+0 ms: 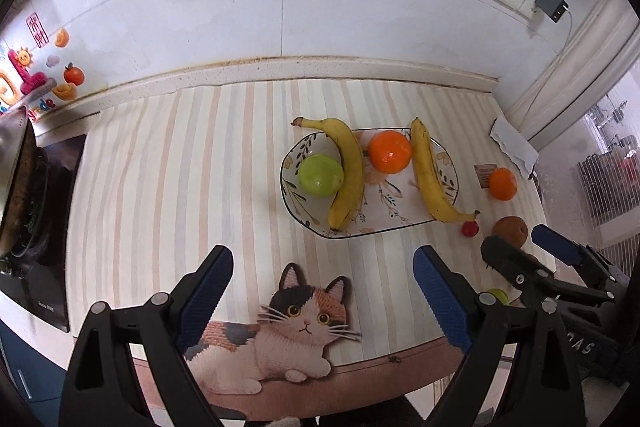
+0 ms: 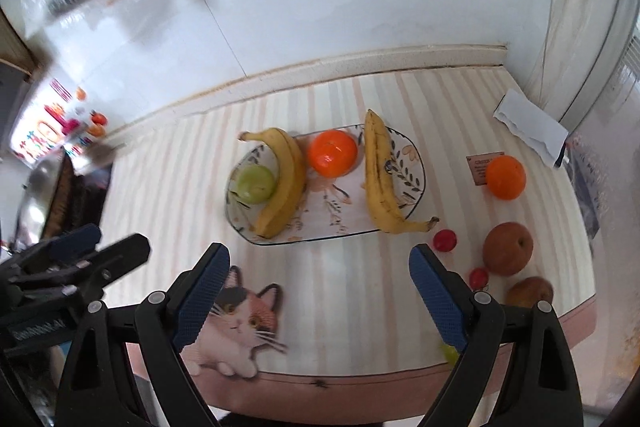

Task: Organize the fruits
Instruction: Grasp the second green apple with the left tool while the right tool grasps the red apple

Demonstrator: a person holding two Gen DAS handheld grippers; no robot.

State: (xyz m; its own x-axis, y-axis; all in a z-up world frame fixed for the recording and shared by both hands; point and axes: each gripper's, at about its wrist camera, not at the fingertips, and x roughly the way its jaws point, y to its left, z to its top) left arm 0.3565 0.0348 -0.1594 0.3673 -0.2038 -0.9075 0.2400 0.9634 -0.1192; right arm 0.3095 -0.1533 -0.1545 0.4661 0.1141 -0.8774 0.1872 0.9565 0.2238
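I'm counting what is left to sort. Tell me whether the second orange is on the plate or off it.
Off. The second orange sits on the striped mat, right of the plate, beside a small brown card.

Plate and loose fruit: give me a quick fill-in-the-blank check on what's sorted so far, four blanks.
1. The plate holds two bananas, one orange and one ____ apple.
2. A second orange sits on the striped cloth, to the ____ of the plate.
3. The number of bananas on the plate is ____.
4. The left gripper and right gripper are both ____, holding nothing.

Missing words: green; right; two; open
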